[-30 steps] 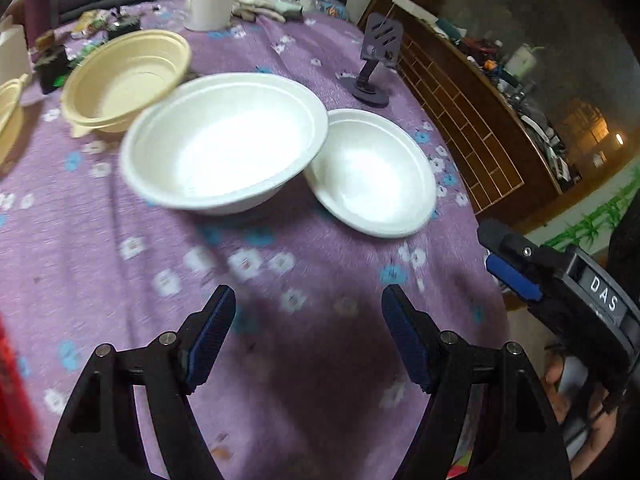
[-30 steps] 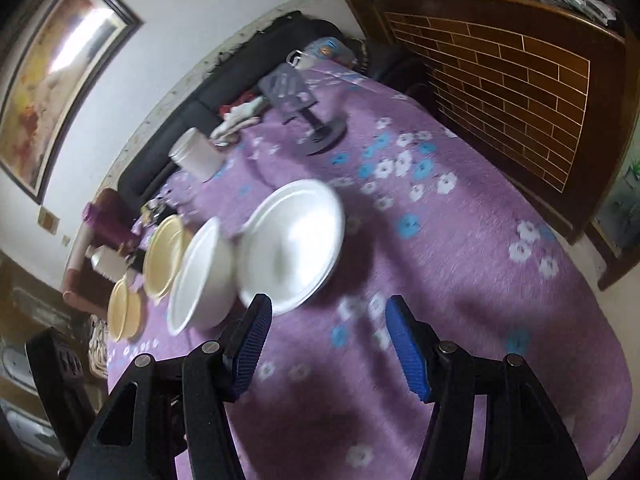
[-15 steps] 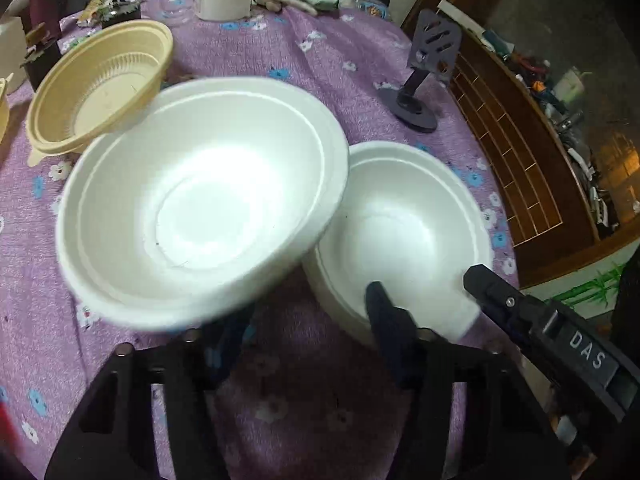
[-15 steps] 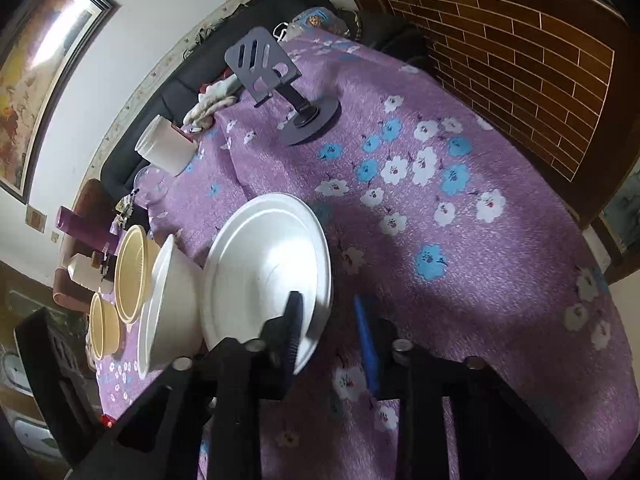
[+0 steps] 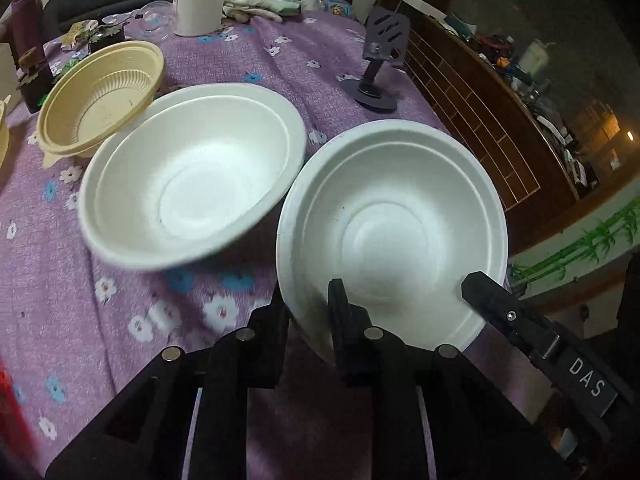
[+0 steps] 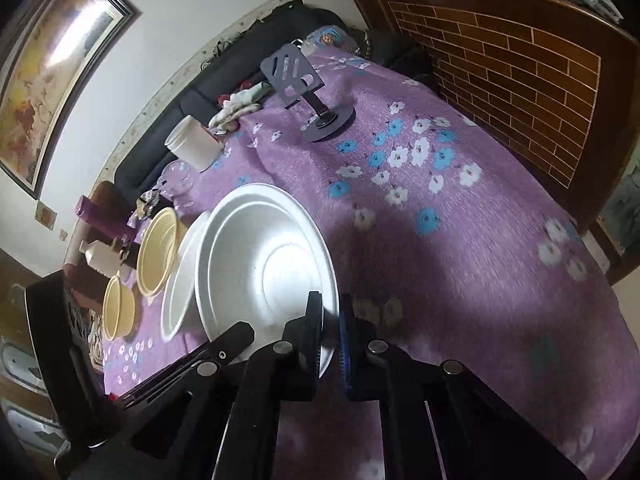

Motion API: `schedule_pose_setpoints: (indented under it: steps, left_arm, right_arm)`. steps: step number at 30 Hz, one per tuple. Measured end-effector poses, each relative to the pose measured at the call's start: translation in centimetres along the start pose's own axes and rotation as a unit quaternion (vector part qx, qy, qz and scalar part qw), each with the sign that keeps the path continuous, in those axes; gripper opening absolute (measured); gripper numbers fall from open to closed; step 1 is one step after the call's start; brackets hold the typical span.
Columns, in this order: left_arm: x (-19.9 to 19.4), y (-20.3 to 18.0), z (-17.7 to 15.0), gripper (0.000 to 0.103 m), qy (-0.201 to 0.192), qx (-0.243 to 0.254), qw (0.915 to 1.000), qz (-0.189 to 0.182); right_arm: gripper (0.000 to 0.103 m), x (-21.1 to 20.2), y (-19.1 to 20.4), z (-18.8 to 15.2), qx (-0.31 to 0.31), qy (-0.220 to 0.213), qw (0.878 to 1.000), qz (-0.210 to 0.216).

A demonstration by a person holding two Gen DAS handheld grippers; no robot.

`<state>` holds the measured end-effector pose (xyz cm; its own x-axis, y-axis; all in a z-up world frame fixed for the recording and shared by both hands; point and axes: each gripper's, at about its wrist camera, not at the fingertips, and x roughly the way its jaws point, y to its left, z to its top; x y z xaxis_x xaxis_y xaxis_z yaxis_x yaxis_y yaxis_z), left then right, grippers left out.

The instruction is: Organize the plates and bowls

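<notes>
Two white foam bowls are on the purple flowered cloth. My left gripper (image 5: 310,312) is shut on the near rim of the right-hand white bowl (image 5: 392,224), which is tilted up. My right gripper (image 6: 330,332) is shut on the rim of the same bowl (image 6: 268,264); its finger (image 5: 500,308) shows at that bowl's right edge in the left wrist view. The other white bowl (image 5: 192,176) sits just left of it, rims close, and also shows in the right wrist view (image 6: 180,280).
Two beige plastic bowls (image 5: 100,96) (image 6: 118,308) sit further left. A white jar (image 5: 198,2), a dark phone stand (image 5: 380,64), gloves (image 5: 260,4) and small clutter stand at the back. A brick-pattern wooden counter (image 6: 520,64) borders the table's right side.
Both grippers moved in from open and apart and closed on the rim of the right-hand white bowl. That bowl is now tipped up off the cloth.
</notes>
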<state>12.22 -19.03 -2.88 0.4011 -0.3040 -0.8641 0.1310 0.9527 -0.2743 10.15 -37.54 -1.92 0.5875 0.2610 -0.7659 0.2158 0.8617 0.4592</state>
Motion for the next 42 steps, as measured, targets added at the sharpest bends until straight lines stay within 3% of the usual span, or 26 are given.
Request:
schedule_pose_setpoints:
  steps: [9,18,42]
  left_arm:
    - [-4.0,3.3,-4.4,0.017,-0.016,0.008,0.9998,0.012]
    - [-6.3,8.9,-7.1,0.017,-0.028,-0.03,0.9985,0.035]
    - [-12.3,17.0,-10.6,0.017,-0.083,-0.09,0.9903,0.065]
  right_arm:
    - [0.008,-2.7,2.6,-5.3,-0.018,0.0,1.0,0.023]
    - [0.008,-1.6,7.9,-9.7,-0.062,0.028,0.997,0.049]
    - [0.008,-1.0,16.8,-14.2,-0.151,0.055,0.981,0.112]
